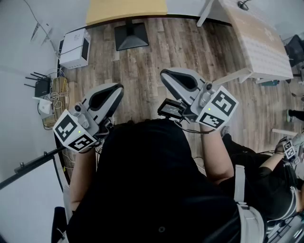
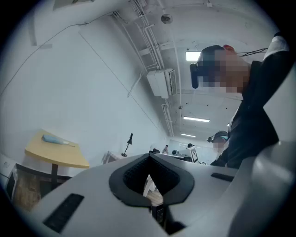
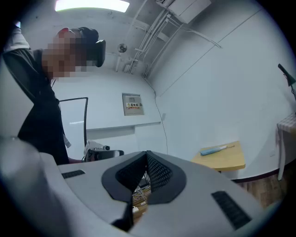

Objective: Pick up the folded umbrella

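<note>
1. Below the head camera, the left gripper (image 1: 118, 89) and the right gripper (image 1: 164, 75) were held out level over the wooden floor (image 1: 156, 52), side by side but apart. Both pointed toward the yellow table (image 1: 126, 9) at the top edge of the view. A white box (image 1: 73, 47) sat on the floor at the left.
2. Along the left gripper view, the left gripper (image 2: 149, 156) had its jaws together at the tips, clamped on nothing. The folded umbrella (image 2: 54, 139) (pale blue, lying flat) rested on the yellow table (image 2: 60, 155) far off to the left, well apart from the gripper.
3. Along the right gripper view, the right gripper (image 3: 147, 153) likewise had its jaws met at the tips and held nothing. The folded umbrella (image 3: 217, 149) lay on the yellow table (image 3: 224, 162) to the right, well apart.
</note>
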